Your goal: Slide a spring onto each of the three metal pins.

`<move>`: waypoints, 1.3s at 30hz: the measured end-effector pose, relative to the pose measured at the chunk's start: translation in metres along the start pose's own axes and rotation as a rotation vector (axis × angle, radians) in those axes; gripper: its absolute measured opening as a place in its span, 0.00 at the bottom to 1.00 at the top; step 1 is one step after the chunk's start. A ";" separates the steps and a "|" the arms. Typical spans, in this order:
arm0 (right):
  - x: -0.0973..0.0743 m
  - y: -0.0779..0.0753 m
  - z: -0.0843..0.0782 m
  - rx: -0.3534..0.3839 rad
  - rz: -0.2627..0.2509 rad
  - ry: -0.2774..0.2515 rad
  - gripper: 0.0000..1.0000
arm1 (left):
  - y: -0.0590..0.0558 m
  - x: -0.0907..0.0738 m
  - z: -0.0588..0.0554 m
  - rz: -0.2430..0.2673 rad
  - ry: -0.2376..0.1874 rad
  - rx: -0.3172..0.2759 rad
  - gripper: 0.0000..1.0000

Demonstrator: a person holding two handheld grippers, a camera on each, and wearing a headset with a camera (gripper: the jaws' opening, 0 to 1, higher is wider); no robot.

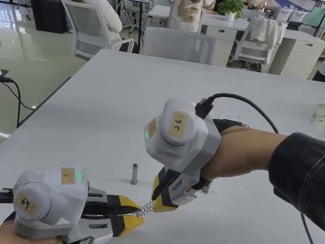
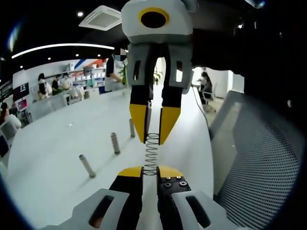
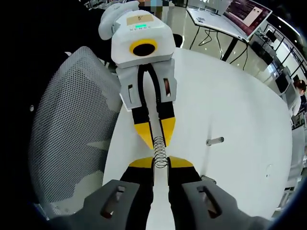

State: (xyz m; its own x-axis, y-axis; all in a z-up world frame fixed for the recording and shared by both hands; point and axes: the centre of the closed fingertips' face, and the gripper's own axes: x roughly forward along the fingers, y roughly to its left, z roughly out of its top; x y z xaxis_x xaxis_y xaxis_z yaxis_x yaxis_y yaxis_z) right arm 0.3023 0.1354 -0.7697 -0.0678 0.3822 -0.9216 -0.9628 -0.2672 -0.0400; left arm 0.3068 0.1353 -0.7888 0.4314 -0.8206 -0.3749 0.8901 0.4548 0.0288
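White tabletop (image 1: pixel 127 101) carries the work. Left gripper (image 1: pixel 133 216) and right gripper (image 1: pixel 161 203) meet tip to tip low over it, each with its jaws clamped on one end of a single spring (image 1: pixel 145 207) held stretched between them. Three metal pins (image 2: pixel 114 143) stand upright in a row on the table, just beside the grippers and apart from the spring
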 end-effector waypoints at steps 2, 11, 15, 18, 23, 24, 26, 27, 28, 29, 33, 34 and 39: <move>-0.001 -0.001 0.003 -0.004 -0.005 -0.008 0.07 | 0.001 0.000 0.000 0.003 -0.003 -0.001 0.02; -0.002 -0.002 0.015 -0.010 -0.013 -0.040 0.07 | 0.002 0.000 0.001 0.009 -0.007 -0.003 0.02; -0.003 -0.002 0.020 -0.013 -0.015 -0.049 0.07 | 0.002 0.000 0.002 0.010 -0.012 -0.004 0.02; -0.004 -0.003 0.026 -0.019 -0.019 -0.062 0.07 | 0.003 0.001 0.004 0.012 -0.020 -0.005 0.02; -0.003 -0.003 0.027 -0.023 -0.019 -0.062 0.07 | 0.004 0.000 0.003 0.017 -0.021 0.001 0.02; -0.002 -0.003 0.027 -0.023 -0.018 -0.062 0.08 | 0.004 0.000 0.003 0.018 -0.021 0.003 0.02; -0.003 -0.004 0.027 -0.022 -0.018 -0.062 0.08 | 0.005 -0.001 0.003 0.021 -0.023 0.001 0.02; -0.002 -0.004 0.026 -0.017 -0.015 -0.061 0.08 | 0.005 -0.001 0.003 0.021 -0.023 0.001 0.02; -0.002 -0.004 0.026 -0.014 -0.013 -0.059 0.08 | 0.005 0.000 0.002 0.021 -0.022 0.002 0.02; -0.002 -0.004 0.026 -0.014 -0.014 -0.059 0.08 | 0.005 0.000 0.002 0.021 -0.023 0.001 0.02; 0.001 -0.003 0.023 0.007 0.000 -0.054 0.09 | 0.005 0.001 0.003 0.020 -0.030 -0.001 0.01; 0.003 -0.003 0.021 0.005 -0.001 -0.049 0.09 | 0.005 0.000 0.003 0.020 -0.034 -0.002 0.01; 0.006 -0.003 0.018 0.016 0.005 -0.046 0.11 | 0.006 0.000 0.004 0.025 -0.040 -0.006 0.02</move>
State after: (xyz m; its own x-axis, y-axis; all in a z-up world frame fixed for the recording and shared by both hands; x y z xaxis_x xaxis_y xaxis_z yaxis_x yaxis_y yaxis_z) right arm 0.3000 0.1546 -0.7678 -0.0844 0.4210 -0.9031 -0.9665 -0.2551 -0.0286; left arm 0.3124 0.1366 -0.7848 0.4588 -0.8224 -0.3364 0.8783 0.4770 0.0319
